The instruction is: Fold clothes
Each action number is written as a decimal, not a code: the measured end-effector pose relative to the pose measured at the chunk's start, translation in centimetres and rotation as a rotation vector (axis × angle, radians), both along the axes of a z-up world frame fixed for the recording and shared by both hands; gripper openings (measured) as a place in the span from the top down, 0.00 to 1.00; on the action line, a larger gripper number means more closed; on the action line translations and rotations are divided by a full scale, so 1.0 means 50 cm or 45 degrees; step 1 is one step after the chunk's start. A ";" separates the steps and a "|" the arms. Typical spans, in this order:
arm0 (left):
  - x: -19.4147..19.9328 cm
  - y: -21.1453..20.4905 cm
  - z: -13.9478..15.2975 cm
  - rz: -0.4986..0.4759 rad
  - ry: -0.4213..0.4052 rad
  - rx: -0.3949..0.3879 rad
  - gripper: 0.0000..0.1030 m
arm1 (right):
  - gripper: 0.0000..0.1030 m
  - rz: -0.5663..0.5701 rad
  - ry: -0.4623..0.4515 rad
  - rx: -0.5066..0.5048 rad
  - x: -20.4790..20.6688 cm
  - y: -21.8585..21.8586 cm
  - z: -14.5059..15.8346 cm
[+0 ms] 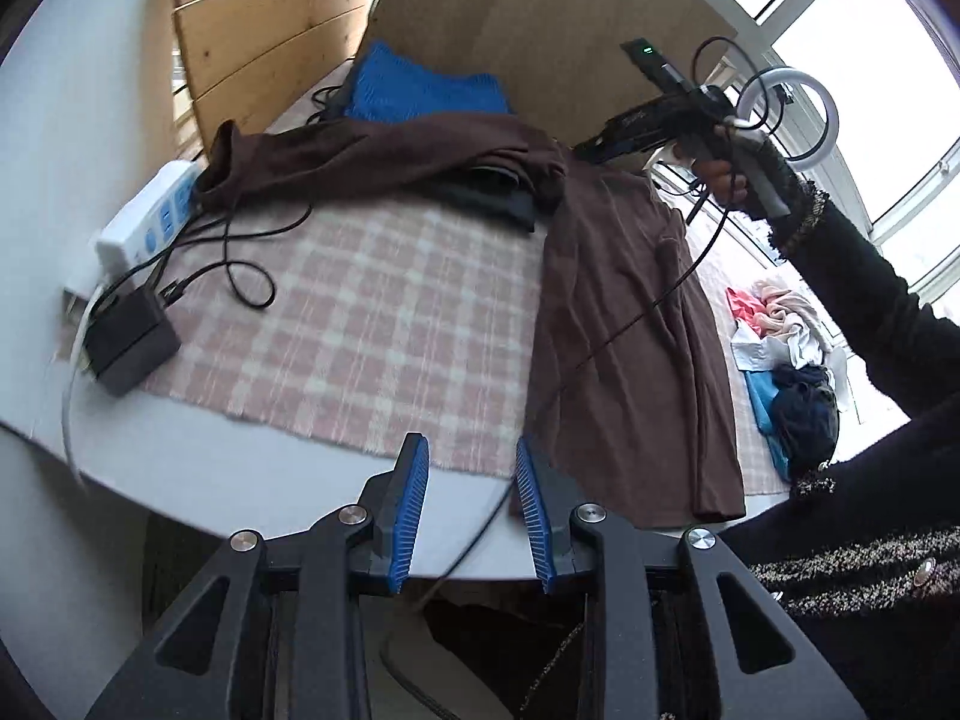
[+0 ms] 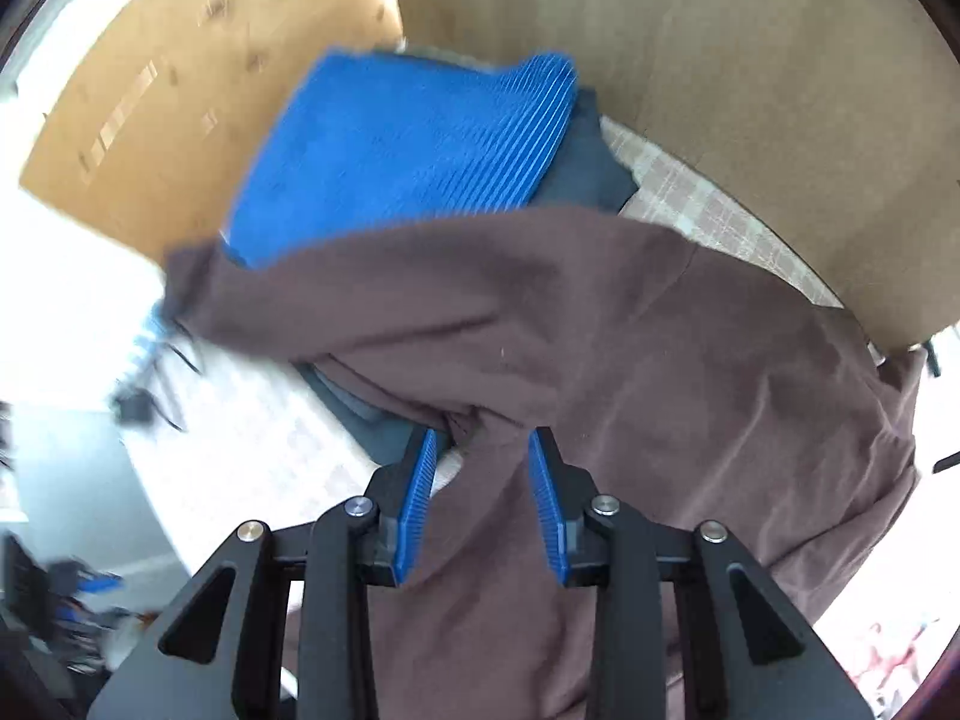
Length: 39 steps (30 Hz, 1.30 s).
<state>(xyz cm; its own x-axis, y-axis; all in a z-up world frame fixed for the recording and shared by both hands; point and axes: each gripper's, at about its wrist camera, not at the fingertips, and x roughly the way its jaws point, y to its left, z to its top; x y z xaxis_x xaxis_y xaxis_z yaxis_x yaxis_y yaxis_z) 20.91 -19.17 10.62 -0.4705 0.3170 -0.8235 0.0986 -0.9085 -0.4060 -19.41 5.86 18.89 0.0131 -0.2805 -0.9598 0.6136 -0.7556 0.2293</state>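
A brown long-sleeved garment (image 1: 630, 330) lies on the checked cloth, its body running toward the table's near edge. One sleeve (image 1: 360, 156) is draped leftwards over a stack of folded clothes: a blue knit (image 1: 420, 84) and a dark piece (image 1: 492, 198). My left gripper (image 1: 472, 450) is open over the near edge, just left of the garment's hem, holding nothing. A hand holds my right gripper (image 1: 594, 144) in the air above the garment's shoulder. In the right wrist view that right gripper (image 2: 480, 444) is open above the brown garment (image 2: 600, 330), with the blue knit (image 2: 408, 162) beyond.
A white power strip (image 1: 150, 210), a black adapter (image 1: 129, 342) and looped cables lie at the left of the pink checked cloth (image 1: 360, 312). A pile of unfolded clothes (image 1: 780, 360) sits at the right. A cardboard sheet (image 1: 540, 12) stands behind the stack.
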 end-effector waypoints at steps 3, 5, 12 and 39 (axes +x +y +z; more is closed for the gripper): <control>0.001 0.030 -0.042 0.026 -0.024 0.027 0.73 | 0.69 -0.023 0.045 0.003 -0.012 0.019 0.025; -0.014 0.068 -0.075 0.006 -0.029 0.051 0.73 | 0.69 -0.002 0.059 0.064 0.001 0.003 0.004; -0.080 0.189 -0.188 -0.051 -0.087 0.055 0.73 | 0.69 0.170 0.174 0.299 0.075 -0.090 -0.104; -0.065 0.032 -0.115 0.170 -0.011 -0.094 0.92 | 0.71 0.172 -0.042 -0.171 0.140 -0.123 0.031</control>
<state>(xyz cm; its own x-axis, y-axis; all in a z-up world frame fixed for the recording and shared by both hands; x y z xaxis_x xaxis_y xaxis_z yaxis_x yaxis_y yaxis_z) 17.68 -17.58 4.88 -0.4972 0.1907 -0.8464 0.2236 -0.9144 -0.3373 -12.41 -0.27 20.46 0.0905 -0.3999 -0.9121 0.6979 -0.6279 0.3445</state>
